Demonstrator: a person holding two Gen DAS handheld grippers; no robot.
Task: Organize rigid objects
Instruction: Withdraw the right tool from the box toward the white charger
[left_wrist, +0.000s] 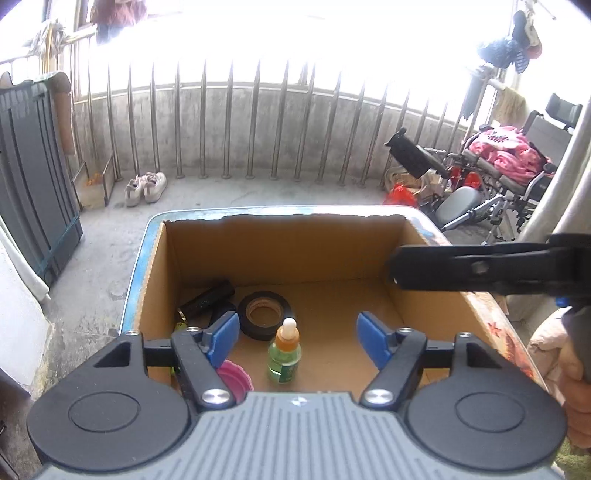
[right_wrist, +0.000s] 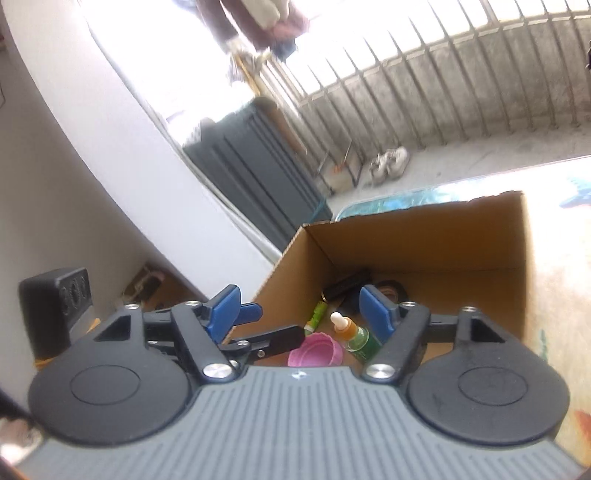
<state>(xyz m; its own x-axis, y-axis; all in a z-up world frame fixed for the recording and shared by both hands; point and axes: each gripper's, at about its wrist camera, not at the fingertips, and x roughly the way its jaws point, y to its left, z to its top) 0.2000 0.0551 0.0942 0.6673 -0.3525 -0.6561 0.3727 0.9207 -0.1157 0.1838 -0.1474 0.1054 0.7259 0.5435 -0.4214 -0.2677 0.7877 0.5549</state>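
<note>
Right wrist alone shows the green marker (right_wrist: 317, 314) in the box (right_wrist: 424, 236).

Beyond my table's far edge I see a metal railing (left_wrist: 258, 122) on a concrete floor, with pale sneakers (left_wrist: 145, 187) at its foot. A dark cabinet (left_wrist: 33, 177) stands left, against the wall. Right, a wheelchair (left_wrist: 509, 177) carries pink cloth (left_wrist: 506, 151). Laundry (left_wrist: 118, 18) hangs above.
</note>
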